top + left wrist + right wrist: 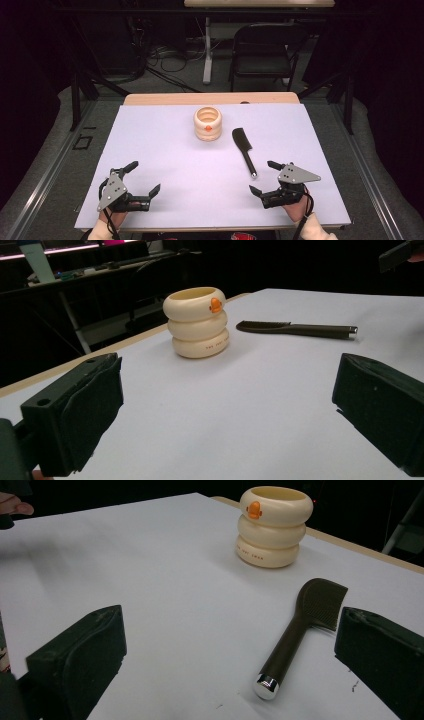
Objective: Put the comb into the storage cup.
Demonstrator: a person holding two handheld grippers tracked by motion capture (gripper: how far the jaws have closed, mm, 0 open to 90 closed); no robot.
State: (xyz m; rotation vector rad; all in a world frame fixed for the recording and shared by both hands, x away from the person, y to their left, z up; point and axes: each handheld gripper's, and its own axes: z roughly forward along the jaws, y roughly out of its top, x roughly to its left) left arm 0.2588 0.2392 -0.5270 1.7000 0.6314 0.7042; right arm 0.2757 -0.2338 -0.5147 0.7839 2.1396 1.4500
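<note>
Overhead, a pale lilac sheet (165,165) covers most of a light wooden table (210,98), whose bare edge shows along the far side. Around it the room is dark: grey floor, a black folding chair (264,47) behind the table, loose cables (172,57) on the ground and the white leg of another desk (207,50) farther back. Near the far middle of the sheet stands a cream holder (207,123) shaped like three stacked rings, upright, with a small orange mark on its near side; its mouth is open and the high view shows nothing inside it. Just to its right, apart from it, lies a black comb (244,151) flat on the sheet, teeth end toward the far side and its shiny silver-capped handle pointing at the near right. The left gripper (143,181) rests low at the near left corner, jaws spread wide and holding nothing. The right gripper (263,176) sits at the near right, jaws likewise parted and empty, close to the comb's handle tip without touching it; in the right gripper view the comb lies between the jaws, nearer the right one.
</note>
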